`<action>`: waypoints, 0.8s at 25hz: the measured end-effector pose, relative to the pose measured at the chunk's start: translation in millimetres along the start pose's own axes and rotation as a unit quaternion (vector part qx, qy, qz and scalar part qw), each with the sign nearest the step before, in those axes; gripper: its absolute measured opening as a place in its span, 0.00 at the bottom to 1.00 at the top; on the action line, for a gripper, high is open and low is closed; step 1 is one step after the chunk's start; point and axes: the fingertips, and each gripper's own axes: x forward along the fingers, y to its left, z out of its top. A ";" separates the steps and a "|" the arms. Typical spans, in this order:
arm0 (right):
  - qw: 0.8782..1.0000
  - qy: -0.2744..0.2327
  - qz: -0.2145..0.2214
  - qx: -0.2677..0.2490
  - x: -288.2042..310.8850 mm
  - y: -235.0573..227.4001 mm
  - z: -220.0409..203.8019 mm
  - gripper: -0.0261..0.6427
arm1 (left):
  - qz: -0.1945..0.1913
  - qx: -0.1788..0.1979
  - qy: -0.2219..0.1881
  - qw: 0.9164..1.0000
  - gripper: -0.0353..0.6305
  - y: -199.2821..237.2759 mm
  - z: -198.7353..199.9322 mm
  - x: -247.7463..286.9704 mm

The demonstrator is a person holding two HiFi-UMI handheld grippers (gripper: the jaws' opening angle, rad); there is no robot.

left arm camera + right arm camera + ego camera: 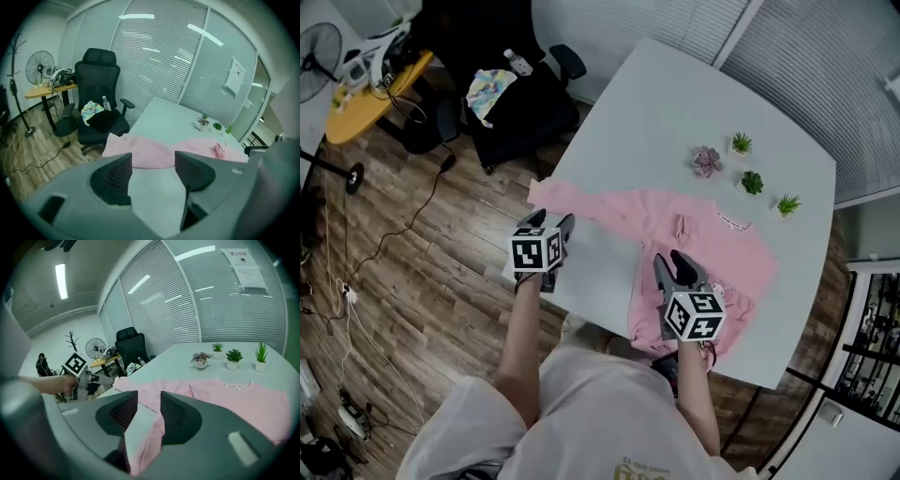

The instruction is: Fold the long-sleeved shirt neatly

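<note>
No text is legible; the wall notices (247,269) blur out.

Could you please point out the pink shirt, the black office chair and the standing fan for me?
pink shirt (741,258): head view, chest panel.
black office chair (96,84): left gripper view, backrest.
standing fan (40,68): left gripper view, round head.

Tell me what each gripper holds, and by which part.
Nothing is gripped: left gripper open over the table; right gripper open, astride the near edge of the pink shirt.
</note>
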 end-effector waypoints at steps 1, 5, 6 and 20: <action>1.000 0.004 -0.001 -0.001 6.8 4.7 0.3 0.29 | 0.004 -0.004 0.000 1.000 0.48 10.0 3.4 2.8; 1.000 0.018 -0.002 -0.005 28.4 21.5 1.9 0.29 | 0.015 -0.006 0.007 1.000 0.47 39.7 12.6 13.5; 1.000 0.022 -0.002 -0.006 32.7 25.1 2.2 0.29 | 0.017 -0.003 0.010 1.000 0.46 45.5 13.4 16.4; 0.999 0.046 -0.027 -0.008 52.3 43.0 -4.6 0.28 | 0.034 0.024 0.051 0.998 0.13 82.3 4.9 58.2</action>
